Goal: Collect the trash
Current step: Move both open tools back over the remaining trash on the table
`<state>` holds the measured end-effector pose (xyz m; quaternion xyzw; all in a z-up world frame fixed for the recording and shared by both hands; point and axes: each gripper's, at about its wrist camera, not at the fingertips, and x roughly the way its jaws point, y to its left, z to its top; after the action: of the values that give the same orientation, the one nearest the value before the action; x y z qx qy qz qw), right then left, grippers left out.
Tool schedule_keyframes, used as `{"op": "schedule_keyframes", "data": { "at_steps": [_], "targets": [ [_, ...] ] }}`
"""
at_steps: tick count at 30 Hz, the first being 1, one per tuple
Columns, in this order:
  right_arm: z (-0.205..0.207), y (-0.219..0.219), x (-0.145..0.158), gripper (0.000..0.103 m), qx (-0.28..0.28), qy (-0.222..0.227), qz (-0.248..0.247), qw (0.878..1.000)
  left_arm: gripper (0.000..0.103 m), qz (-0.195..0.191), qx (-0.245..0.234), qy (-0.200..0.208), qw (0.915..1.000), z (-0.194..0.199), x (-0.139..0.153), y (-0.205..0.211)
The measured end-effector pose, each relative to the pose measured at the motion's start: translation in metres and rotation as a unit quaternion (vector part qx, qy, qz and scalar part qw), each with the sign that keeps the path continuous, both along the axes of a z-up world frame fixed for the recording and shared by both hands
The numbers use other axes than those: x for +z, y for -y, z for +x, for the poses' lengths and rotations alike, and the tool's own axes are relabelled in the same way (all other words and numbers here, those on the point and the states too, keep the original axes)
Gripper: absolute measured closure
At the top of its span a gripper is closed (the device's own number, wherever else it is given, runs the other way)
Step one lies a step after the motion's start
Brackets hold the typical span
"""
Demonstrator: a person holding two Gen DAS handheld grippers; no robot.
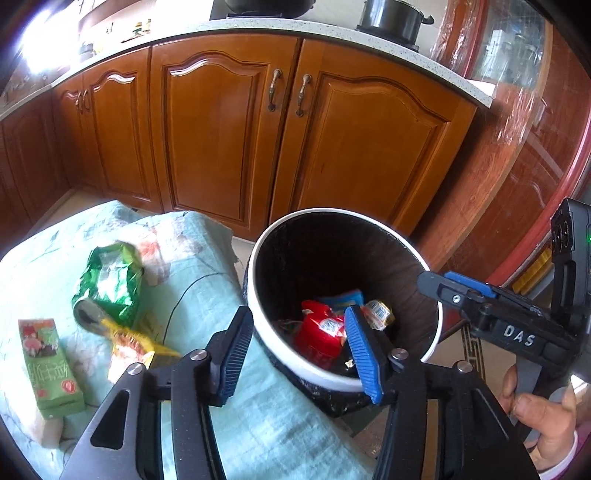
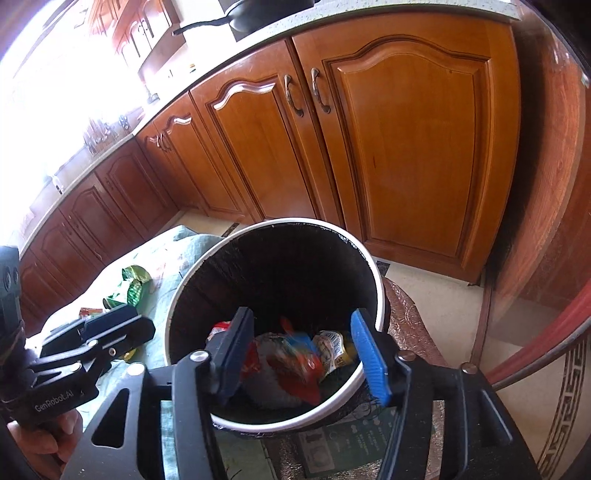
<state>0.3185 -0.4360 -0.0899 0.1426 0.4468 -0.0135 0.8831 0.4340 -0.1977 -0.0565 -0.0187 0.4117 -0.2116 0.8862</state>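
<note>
The left gripper stands with its jaws parted and nothing between the pads; its blue pad hangs over the near rim of the trash bin, its dark pad over the bin's left edge. The right gripper is likewise spread wide and empty, both pads poised above the bin's mouth at lower centre of its frame.

Straight below them, inside the black-lined bin, lie the collected wrappers: a red packet, a blue one and a small yellowish pack with a barcode. In the right wrist view the wrappers look blurred.

To the left of the bin, on a pale green patterned cloth, more trash waits: a crumpled green bag, a yellow wrapper just below it, and a green carton at the lower left of the frame.

At the right edge of the left wrist view a hand grips the handle of the right gripper. Wooden cabinet doors fill the upper half of both views, under a speckled worktop carrying a dark pot.
</note>
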Motion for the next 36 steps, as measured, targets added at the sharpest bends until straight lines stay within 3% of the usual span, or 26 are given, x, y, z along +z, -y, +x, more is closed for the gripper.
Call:
{"op": "schedule_keyframes", "data": {
  "at_steps": [3,7,21,36],
  "targets": [
    [-0.011,-0.003,0.006,0.022,-0.003,0.013,0.013,1.0,0.042,-0.007,0.016,-0.004,0.9998,-0.015,-0.002,-0.017],
    [-0.026,-0.013,0.012,0.014,0.0,0.027,0.028,0.999,0.039,-0.021,0.037,-0.003,0.9991,-0.037,-0.001,-0.042],
    [-0.061,-0.082,0.006,0.013,0.044,0.032,0.066,0.996,0.038,-0.058,0.125,-0.012,0.9904,-0.113,0.001,-0.14],
    [-0.058,-0.145,-0.001,0.013,0.098,0.025,0.079,0.992,0.038,-0.056,0.196,-0.038,0.9782,-0.129,-0.006,-0.205]
  ]
}}
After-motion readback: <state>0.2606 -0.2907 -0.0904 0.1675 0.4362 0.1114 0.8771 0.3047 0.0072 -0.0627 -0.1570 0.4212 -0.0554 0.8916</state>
